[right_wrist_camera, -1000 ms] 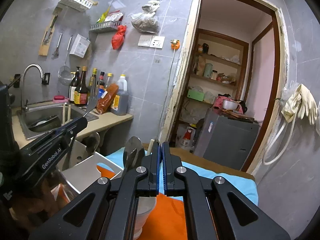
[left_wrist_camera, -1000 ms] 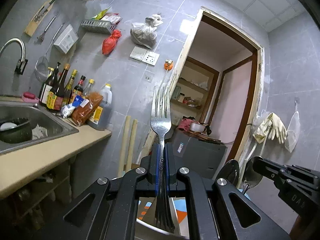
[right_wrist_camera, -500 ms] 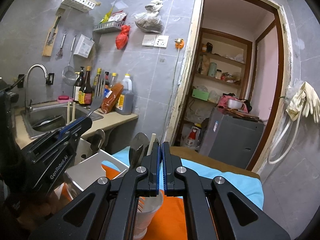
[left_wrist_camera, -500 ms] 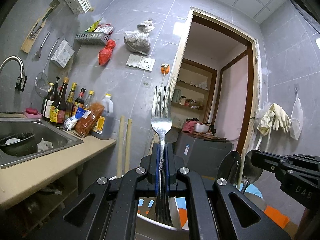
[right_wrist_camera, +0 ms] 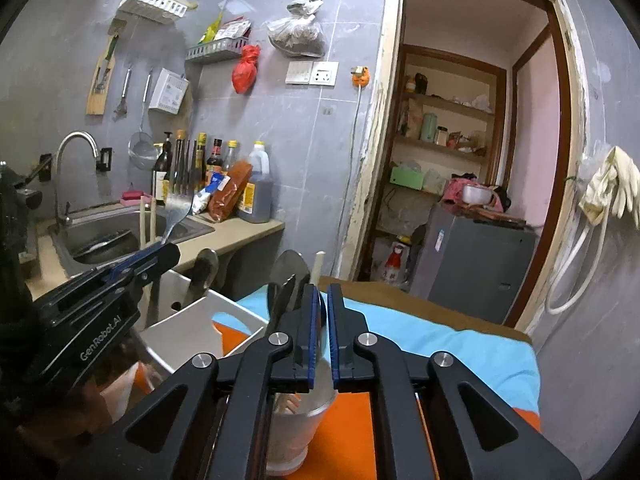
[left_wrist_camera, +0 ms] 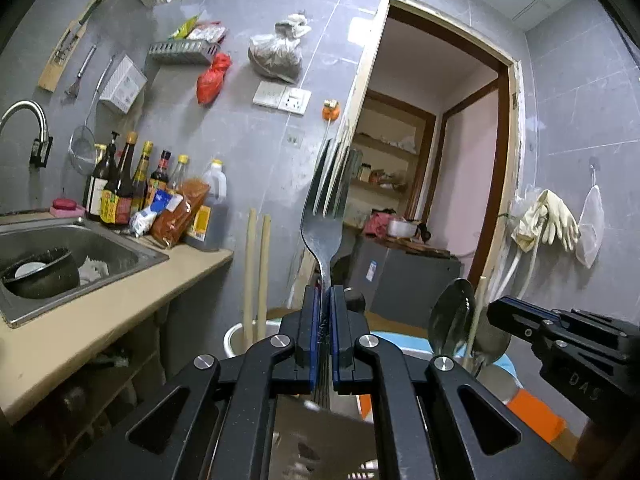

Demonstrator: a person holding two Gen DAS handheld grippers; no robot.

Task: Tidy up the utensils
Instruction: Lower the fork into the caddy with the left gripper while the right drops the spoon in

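Note:
My left gripper (left_wrist_camera: pixel 324 300) is shut on a steel fork (left_wrist_camera: pixel 323 216), held upright with the tines up; it also shows in the right wrist view (right_wrist_camera: pixel 178 204). A pair of wooden chopsticks (left_wrist_camera: pixel 256 272) stands in a white cup (left_wrist_camera: pixel 236 338) just left of it. My right gripper (right_wrist_camera: pixel 323 296) has its jaws slightly apart and holds nothing. It hovers over a white cup (right_wrist_camera: pixel 296 432) with spoons (right_wrist_camera: pixel 294 276) and a chopstick. In the left wrist view the right gripper (left_wrist_camera: pixel 496 312) sits right of those spoons (left_wrist_camera: pixel 452 316).
A white rectangular bin (right_wrist_camera: pixel 192 332) sits left of the cup on an orange and blue cloth (right_wrist_camera: pixel 432 340). A counter (left_wrist_camera: pixel 100 312) with a steel sink (left_wrist_camera: pixel 76 252) and sauce bottles (left_wrist_camera: pixel 120 192) lies to the left. A doorway and a grey cabinet (right_wrist_camera: pixel 476 256) are behind.
The left gripper has shifted with the fork, bringing the chopstick cup into view below. The right gripper's jaws have opened slightly from fully shut.

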